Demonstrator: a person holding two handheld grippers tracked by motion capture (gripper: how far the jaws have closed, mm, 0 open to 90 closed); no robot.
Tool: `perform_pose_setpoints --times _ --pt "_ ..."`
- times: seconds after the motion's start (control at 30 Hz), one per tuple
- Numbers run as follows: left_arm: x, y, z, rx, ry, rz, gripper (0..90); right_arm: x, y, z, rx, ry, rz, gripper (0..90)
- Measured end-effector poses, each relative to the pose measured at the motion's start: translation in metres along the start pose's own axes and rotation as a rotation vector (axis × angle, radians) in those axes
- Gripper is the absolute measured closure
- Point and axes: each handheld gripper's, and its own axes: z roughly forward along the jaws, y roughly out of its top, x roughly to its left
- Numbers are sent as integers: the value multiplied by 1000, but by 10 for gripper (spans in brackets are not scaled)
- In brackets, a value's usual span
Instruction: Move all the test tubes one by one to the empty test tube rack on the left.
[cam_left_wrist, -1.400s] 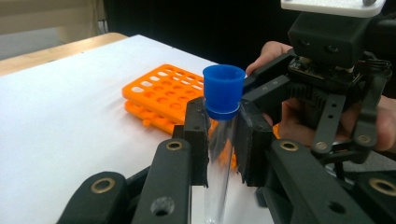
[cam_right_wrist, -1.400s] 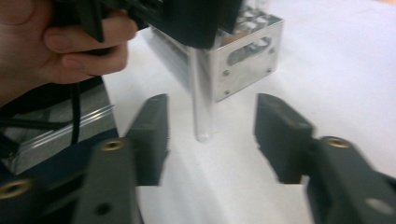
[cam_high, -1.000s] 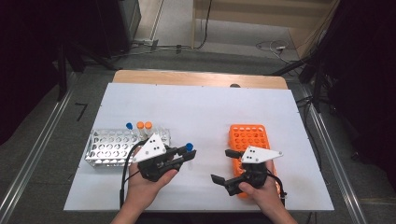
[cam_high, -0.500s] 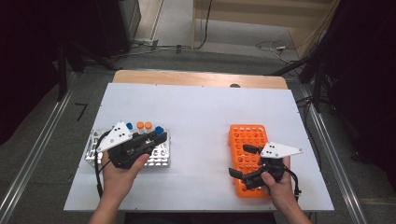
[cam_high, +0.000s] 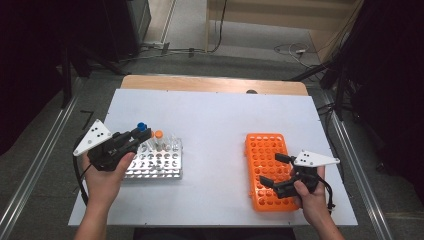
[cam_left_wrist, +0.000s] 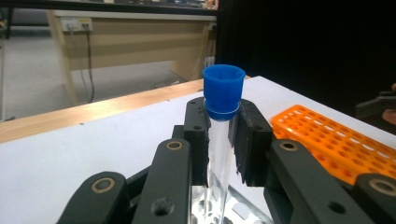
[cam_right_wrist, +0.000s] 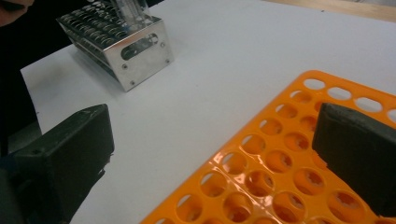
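**Tube with a blue cap held over the metal rack**

Fingers of the left gripper are squeezed tight on a clear plastic tube with a blue cap. In the left gripper view the two black fingers press on the tube just under its cap, and the tube stands straight up. From the high view the blue cap sits above the far left corner of the shiny metal rack with many round holes. I cannot tell if the bottom of the tube is in a hole.

The metal rack rests at about 8 o'clock on the white worktop. A clear tube with an orange cap stands in the rack, just beside the blue one, at its 3 o'clock side.

The flat orange plastic rack with round holes lies at about 4 o'clock on the worktop, well apart from the metal rack. The right gripper hangs over its near end. Its fingers are wide apart and hold nothing. In the right gripper view one finger is over the white worktop and the other is over the orange rack. The metal rack shows far off at 11 o'clock there.
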Motion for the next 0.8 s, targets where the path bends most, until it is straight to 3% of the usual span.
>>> perform_pose_setpoints --times 0.4,0.8 --pt "26 -2 -10 -23 86 -17 770 -24 -10 -18 -14 -75 33 0" --pt "49 -12 -14 -24 183 -45 770 -36 -16 -25 -12 -121 53 0"
